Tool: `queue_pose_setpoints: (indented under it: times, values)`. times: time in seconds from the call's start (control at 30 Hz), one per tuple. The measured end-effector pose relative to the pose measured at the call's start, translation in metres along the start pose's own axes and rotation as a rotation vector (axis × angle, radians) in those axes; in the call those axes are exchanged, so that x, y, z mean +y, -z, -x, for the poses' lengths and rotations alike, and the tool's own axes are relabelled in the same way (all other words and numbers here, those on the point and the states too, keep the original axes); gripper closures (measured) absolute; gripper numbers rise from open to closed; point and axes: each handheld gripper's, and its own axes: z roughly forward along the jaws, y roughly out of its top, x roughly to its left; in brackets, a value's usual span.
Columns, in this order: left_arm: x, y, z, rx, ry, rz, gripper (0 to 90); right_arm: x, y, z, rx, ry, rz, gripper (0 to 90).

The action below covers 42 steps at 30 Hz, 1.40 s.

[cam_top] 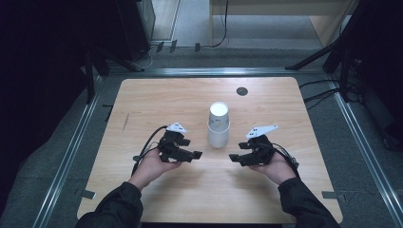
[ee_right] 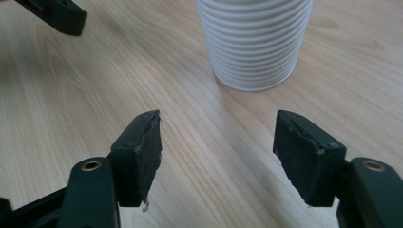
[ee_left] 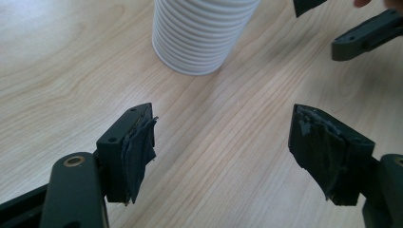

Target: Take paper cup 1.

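- Dark sleeves come in at the bottom of the high view, cut off by the frame edge. Left gripper and right gripper point at each other over the wooden table, with a gap between their tips. Stack of white ribbed cups stands upright just beyond that gap, touching neither. Room around the table is mostly black and hard to read; grey floor, metal rails and some cables show.
- Left gripper view: left gripper has its jaws apart with only bare wood grain between the frayed pads. Cup stack is ahead, its top cut off. Right gripper's tip pokes in at the upper right.
- Right gripper view: right gripper is also spread, holding nothing. Cup stack sits ahead, rim out of frame, so can't tell what's inside.
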Motion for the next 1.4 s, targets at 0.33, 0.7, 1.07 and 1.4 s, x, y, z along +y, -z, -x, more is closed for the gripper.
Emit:
queue_pose_setpoints:
  times: [0.33,0.7,1.07,1.4]
  values:
    - [-0.003,0.009,-0.006,-0.014,-0.005,0.021,31.6,0.000,-0.002,-0.006,0.001,0.055,-0.025,41.4]
    - [-0.003,0.008,-0.006,-0.021,-0.047,-0.003,33.5,0.002,0.007,0.000,0.005,0.056,-0.006,39.4]
    - [-0.002,0.011,-0.008,-0.066,-0.051,-0.018,26.6,0.003,0.014,0.005,0.013,0.041,-0.009,39.6]
    - [-0.004,0.010,-0.011,-0.060,-0.085,-0.040,29.6,0.008,0.017,0.011,0.012,0.052,-0.007,37.8]
